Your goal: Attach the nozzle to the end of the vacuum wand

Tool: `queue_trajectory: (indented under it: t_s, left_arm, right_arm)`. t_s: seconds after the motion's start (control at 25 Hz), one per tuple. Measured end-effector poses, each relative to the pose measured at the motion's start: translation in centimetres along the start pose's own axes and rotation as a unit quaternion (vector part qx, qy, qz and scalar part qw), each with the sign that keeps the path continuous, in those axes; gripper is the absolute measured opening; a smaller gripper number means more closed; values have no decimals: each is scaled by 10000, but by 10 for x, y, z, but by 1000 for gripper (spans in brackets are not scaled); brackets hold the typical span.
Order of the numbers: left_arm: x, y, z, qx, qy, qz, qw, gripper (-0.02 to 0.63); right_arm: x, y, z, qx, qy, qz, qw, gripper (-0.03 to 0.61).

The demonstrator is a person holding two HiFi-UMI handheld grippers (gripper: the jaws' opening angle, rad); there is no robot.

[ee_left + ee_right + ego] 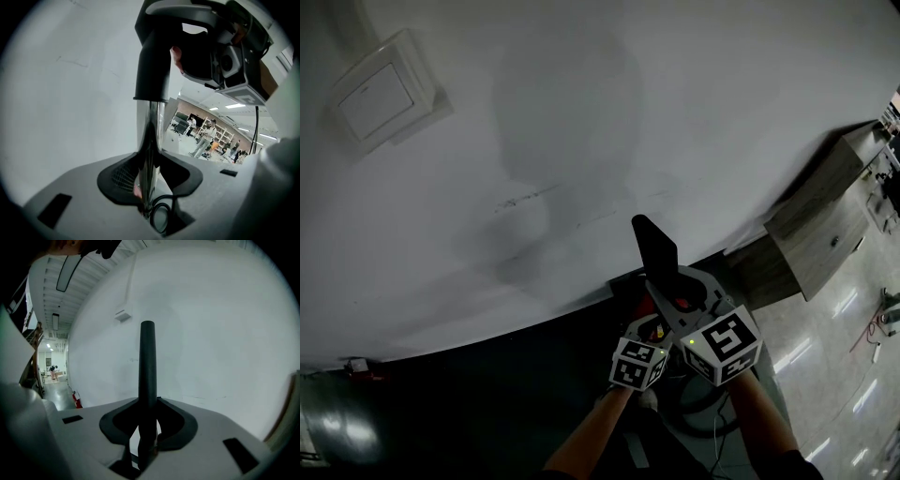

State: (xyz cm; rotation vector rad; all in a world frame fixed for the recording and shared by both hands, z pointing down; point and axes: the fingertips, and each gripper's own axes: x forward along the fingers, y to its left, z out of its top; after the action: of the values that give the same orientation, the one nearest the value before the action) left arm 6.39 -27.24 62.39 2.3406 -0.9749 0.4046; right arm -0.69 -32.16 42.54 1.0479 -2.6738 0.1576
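Note:
My two grippers are close together low in the head view, in front of a white wall. The left gripper [150, 190] is shut on the shiny metal vacuum wand [151, 140], which runs up between its jaws. A black nozzle collar [152, 65] sits over the wand's upper end. The right gripper [146, 430] is shut on the dark, narrow nozzle [147, 366], which points upward. In the head view the nozzle's flat black tip [654, 247] rises above the left gripper [645, 328] and the right gripper [692, 305]. The right gripper's body [236, 56] shows at the upper right of the left gripper view.
A white wall [581, 112] fills most of the view, with a white box [380, 94] mounted on it. A wooden cabinet [820, 220] stands at the right on a glossy floor. Cables [705, 412] lie below my arms. People [206, 138] stand far off in a hall.

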Motion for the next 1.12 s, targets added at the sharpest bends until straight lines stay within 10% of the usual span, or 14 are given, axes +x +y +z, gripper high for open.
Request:
queue_trajectory:
  t_s: [0.56, 1.12]
  left_arm:
    - [10, 39, 0, -235, -1, 42, 9997, 143]
    - [11, 71, -3, -453, -39, 276, 9986, 190]
  right_arm:
    - [-80, -34, 13, 1447, -1276, -140, 9811, 129]
    - [-119, -61, -33, 2257, -1288, -501, 9643, 127]
